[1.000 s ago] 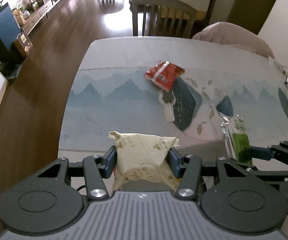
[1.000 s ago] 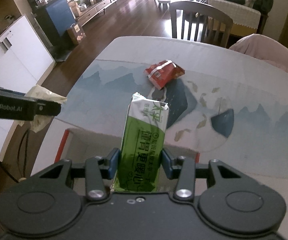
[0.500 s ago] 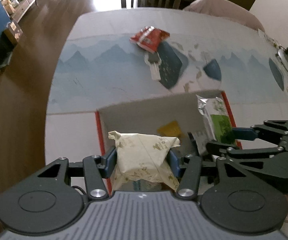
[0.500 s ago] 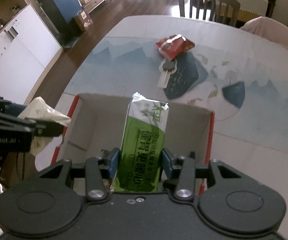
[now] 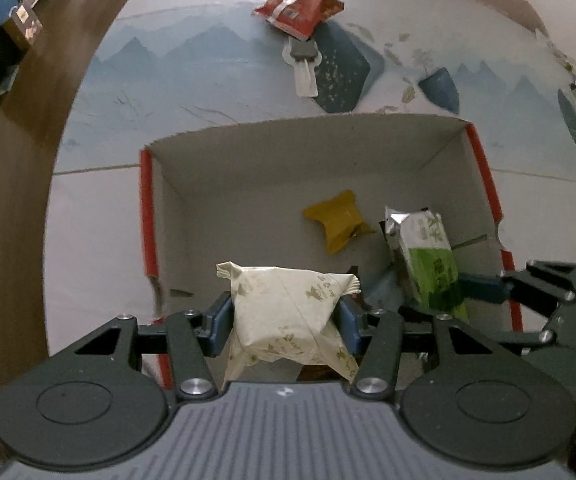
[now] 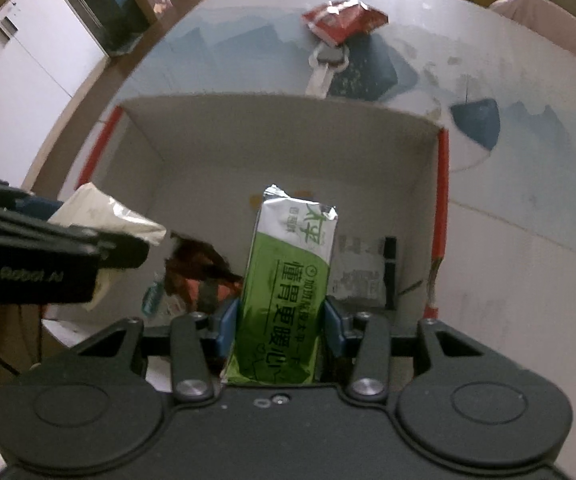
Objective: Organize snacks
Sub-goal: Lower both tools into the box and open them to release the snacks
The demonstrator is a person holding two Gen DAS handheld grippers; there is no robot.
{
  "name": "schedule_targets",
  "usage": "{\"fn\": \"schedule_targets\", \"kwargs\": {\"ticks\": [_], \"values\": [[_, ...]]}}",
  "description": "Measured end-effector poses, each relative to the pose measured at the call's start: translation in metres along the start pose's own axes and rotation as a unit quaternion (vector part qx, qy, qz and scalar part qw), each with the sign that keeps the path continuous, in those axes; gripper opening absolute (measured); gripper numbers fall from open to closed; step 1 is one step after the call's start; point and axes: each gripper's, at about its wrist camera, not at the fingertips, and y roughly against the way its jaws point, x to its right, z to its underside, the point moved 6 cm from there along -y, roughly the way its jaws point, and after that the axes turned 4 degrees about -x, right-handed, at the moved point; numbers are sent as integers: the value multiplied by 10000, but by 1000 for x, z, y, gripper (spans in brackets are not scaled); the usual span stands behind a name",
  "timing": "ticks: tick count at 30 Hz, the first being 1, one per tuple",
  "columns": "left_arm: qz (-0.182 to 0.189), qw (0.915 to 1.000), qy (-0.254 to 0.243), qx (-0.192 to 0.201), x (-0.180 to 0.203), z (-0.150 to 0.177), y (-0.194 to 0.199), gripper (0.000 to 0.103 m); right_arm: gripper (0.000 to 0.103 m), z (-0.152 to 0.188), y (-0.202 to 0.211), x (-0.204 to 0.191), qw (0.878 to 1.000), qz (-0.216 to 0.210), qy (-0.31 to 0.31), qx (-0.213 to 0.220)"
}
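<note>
Both grippers are seen clamped on snack packets above an open cardboard box [image 5: 368, 152], each poised, it appears, for a drop inside. The left gripper [image 5: 283, 316] is closed on a cream paper-wrapped snack [image 5: 288, 312], pinched across its middle so that the twisted ends stick out to either side. The right gripper [image 6: 279, 320] is closed on a green and silver packet [image 6: 288, 288], which is held by its lower part with the long silver end standing out ahead of the blue pads.

The packets seem to be held this way so that they can be let go cleanly, the free ends being pointed into the box and no wall being touched. Both tools are angled steeply downward and are set side by side over the near half of the box, the left one toward the red-edged left wall and the right one nearer the right wall; in the left view the right gripper [image 5: 488, 284] is seen just beside the cream snack.

Several snacks are already lying in the box: a yellow packet [image 5: 340, 226] on the floor of it, a dark brown wrapper [image 6: 195, 264] and a grey sachet [image 6: 360, 276] near the front. A red packet [image 5: 300, 12] is left on the patterned tablecloth [image 5: 207, 72] beyond the box, well apart from it, with a white bottle opener [image 5: 304, 64] touching its near edge. That red packet is judged the remaining snack to be collected.
</note>
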Motion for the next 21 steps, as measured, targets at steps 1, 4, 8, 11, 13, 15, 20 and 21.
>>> {"fn": "schedule_targets", "kwargs": {"ticks": [1, 4, 8, 11, 13, 15, 20, 21], "values": [[-8, 10000, 32, -22, 0, -1, -6, 53, 43, 1, -4, 0, 10000, 12, -4, -30], [-35, 10000, -1, -60, 4, -2, -17, 53, 43, 4, -14, -2, 9999, 2, 10, -106], [-87, 9999, -39, -80, 10, -6, -32, 53, 43, 5, -22, -5, 9999, 51, 47, -156], [-139, 9998, -55, -142, 12, -7, -43, 53, 43, 4, -26, -6, 9998, 96, 68, -180], [-158, 9997, -36, -195, 11, -8, -50, 53, 43, 5, -29, -5, 9997, 121, 59, -215], [-174, 9995, -49, -271, 11, -8, -56, 53, 43, 5, -31, -7, 9996, 142, 74, -229], [-210, 9991, -116, -362, 10, -3, -67, 55, 43, 7, -35, -7, 9995, 162, 47, -270], [-207, 9991, -123, -355, 10, -3, -68, 55, 43, 7, -35, -7, 9995, 150, 40, -269]]}}
